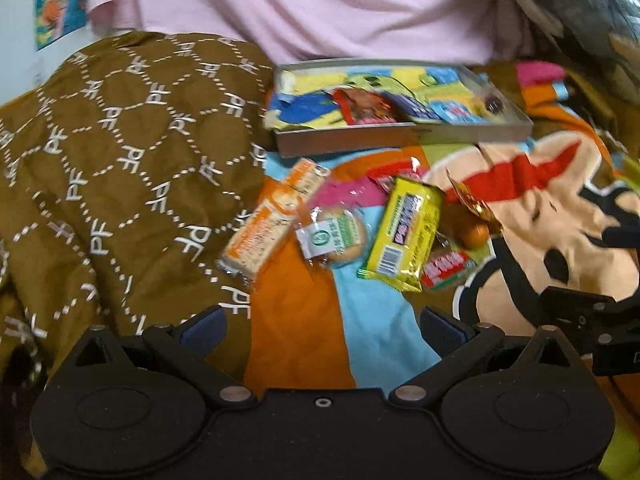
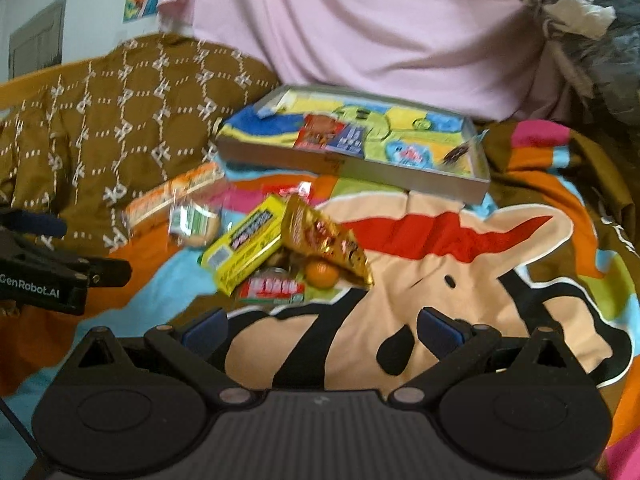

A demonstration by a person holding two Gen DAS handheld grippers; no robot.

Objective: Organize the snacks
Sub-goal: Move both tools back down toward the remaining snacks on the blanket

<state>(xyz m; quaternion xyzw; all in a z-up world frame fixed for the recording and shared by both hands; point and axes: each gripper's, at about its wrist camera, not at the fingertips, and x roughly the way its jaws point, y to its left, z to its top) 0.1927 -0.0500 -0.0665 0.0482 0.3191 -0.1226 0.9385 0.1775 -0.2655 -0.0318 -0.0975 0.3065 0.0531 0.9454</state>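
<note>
A pile of snacks lies on a colourful cartoon blanket: an orange cracker pack (image 1: 262,224) (image 2: 176,196), a round biscuit in clear wrap (image 1: 334,234) (image 2: 194,222), a yellow bar (image 1: 404,232) (image 2: 244,242), a gold wrapper (image 2: 324,240), a small orange ball (image 1: 474,234) (image 2: 320,274) and a red-and-white candy (image 1: 446,268) (image 2: 272,290). Behind them sits a shallow grey tray (image 1: 400,134) (image 2: 360,170) holding a few packets. My left gripper (image 1: 324,326) is open, short of the pile. My right gripper (image 2: 322,328) is open too, just before the candy.
A brown patterned quilt (image 1: 120,160) (image 2: 120,120) is bunched on the left. Pink cloth (image 1: 320,8) (image 2: 380,40) hangs behind the tray. A dark bundle (image 2: 592,40) lies at the far right. Each gripper's side shows at the edge of the other's view.
</note>
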